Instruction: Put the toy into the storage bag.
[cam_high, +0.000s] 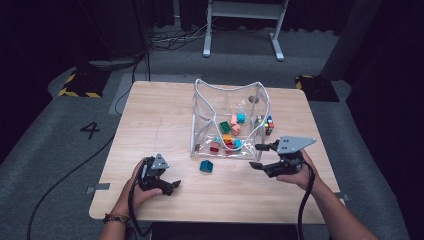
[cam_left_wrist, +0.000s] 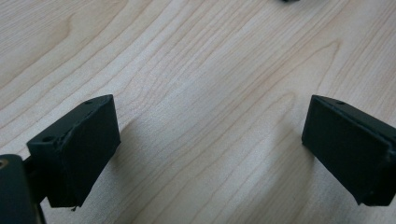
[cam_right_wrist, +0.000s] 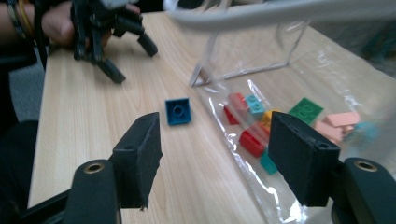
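A clear plastic bag (cam_high: 200, 120) stands open on the wooden table (cam_high: 155, 110) with several coloured bricks (cam_high: 226, 127) inside. A dark teal brick (cam_high: 206, 166) lies loose on the wood just in front of the bag; in the right gripper view this brick (cam_right_wrist: 178, 111) sits ahead, a little left of the middle. My right gripper (cam_high: 257, 156) hovers by the bag's front right corner, jaws apart with nothing between them (cam_right_wrist: 219, 154). My left gripper (cam_high: 170, 187) rests low near the front left, open over bare wood (cam_left_wrist: 210, 149).
A small colour-sided cube (cam_high: 269, 125) stands against the bag's right side. The bag's white rim (cam_right_wrist: 280, 11) crosses the top of the right gripper view. The left gripper (cam_right_wrist: 132, 60) shows far off there. Cables trail over the table's front edge.
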